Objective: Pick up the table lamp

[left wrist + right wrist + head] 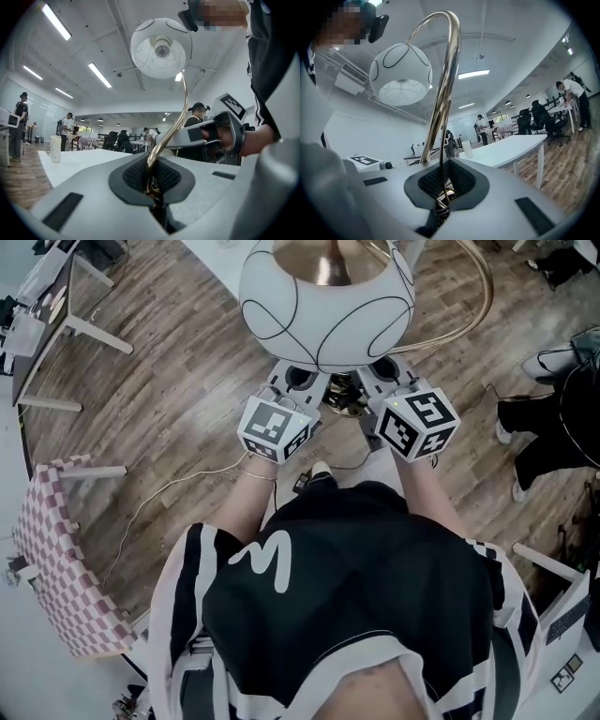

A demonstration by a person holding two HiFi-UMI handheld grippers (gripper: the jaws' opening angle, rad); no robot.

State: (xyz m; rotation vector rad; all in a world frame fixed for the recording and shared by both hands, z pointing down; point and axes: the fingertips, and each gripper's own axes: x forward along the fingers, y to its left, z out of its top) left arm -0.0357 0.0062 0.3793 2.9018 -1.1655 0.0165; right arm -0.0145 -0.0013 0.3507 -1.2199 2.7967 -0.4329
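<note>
**Open-plan office floor below, table lamp (375, 310) aloft in two grippers**

Wood-plank floor (169, 381) beneath; white desks (511, 150) and ceiling strip lights behind in both gripper views. Left gripper (153, 190) clenched on the lowest part of the brass stem (182, 103), dark pads pressed against the metal. Right gripper (440, 194) likewise clamped on that same lower end from the opposite side, a thin dark wire (436, 159) running up beside the stem between its pads. Both grippers level and side by side, just ahead of the person's torso, neither nearer the lamp than the other. Long axis of the stem: upward from the jaws, then arching over at the top to the white globe shade (161, 49), hung above the grippers and slightly forward of them. No desk or other support visible under the lamp; judged already lifted. Key relation for the coming move: shade high above the paired grip, hence a likely tendency to tip about the jaws; best kept level, with both grips tight.
</note>
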